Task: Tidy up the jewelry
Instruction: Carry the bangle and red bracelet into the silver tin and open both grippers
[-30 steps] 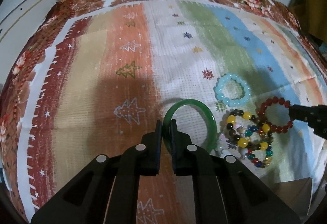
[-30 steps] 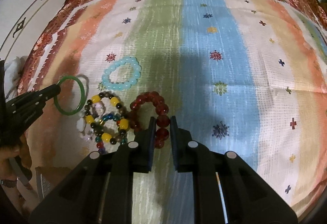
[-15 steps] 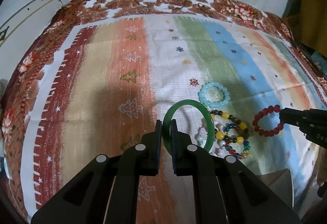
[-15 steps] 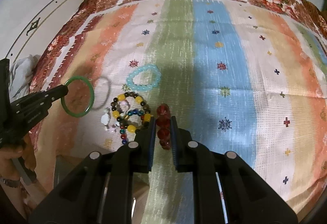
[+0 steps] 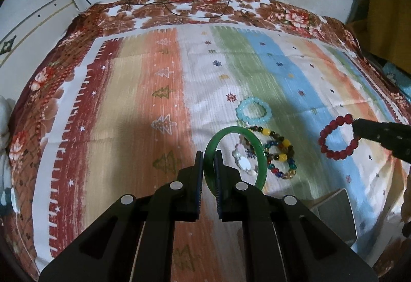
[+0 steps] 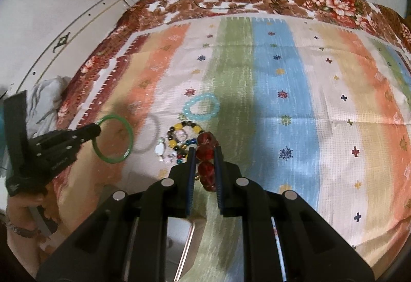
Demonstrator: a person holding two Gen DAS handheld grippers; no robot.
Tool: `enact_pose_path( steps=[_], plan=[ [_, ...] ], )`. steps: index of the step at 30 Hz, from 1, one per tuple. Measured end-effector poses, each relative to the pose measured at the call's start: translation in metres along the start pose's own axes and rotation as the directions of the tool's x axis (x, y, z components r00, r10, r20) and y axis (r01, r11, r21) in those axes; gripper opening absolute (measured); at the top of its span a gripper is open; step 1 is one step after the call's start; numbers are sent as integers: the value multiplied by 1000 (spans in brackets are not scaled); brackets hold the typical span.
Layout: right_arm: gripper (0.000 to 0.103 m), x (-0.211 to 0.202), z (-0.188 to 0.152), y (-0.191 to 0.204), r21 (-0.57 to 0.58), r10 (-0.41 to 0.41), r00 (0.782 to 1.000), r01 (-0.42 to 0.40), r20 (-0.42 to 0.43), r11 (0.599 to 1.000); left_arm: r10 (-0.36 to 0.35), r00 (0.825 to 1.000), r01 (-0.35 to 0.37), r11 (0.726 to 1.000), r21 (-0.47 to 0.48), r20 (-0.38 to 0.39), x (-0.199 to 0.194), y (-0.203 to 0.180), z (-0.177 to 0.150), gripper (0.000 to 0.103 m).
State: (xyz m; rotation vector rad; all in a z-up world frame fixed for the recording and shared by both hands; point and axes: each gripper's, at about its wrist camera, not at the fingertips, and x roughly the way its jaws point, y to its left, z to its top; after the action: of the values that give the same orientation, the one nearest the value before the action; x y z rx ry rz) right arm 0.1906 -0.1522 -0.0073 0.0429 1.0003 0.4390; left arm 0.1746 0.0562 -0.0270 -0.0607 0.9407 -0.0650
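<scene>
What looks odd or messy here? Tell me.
The beaded bracelets lie in a tangled heap on the cloth, overlapping one another; the pale blue bracelet lies apart. Left gripper holds the green bangle; right gripper holds the red bracelet. Nothing looks damaged.

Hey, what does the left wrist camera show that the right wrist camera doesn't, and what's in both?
Only the left wrist view shows the red bead bracelet as a full loop hanging from the right gripper.

Only the right wrist view shows the whole green bangle held by the left gripper, the hand behind it, and the bangle's shadow on the cloth.

Both show the striped cloth, the light blue bracelet, the mixed pile of beaded bracelets, and each gripper shut on its piece.
</scene>
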Motion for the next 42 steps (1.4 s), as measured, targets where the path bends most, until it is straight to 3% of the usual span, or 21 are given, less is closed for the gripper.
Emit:
enact_pose_path(
  steps=[4,22,42],
  plan=[
    [15,-13,-4,9,-43,-15,999,16,30,999,-4,1000,4,1000,4,18,-10,-5,-1,8],
    [15,-54,-28,33,-97,98,992,-90,80,991,-79,994,76,996,44,72,-52,-30,-25,9],
    [15,-59,-71,49,-112,159,987,-155,28,982,-148,988,144,985,99,37,-62,-60,-59,11]
  ],
)
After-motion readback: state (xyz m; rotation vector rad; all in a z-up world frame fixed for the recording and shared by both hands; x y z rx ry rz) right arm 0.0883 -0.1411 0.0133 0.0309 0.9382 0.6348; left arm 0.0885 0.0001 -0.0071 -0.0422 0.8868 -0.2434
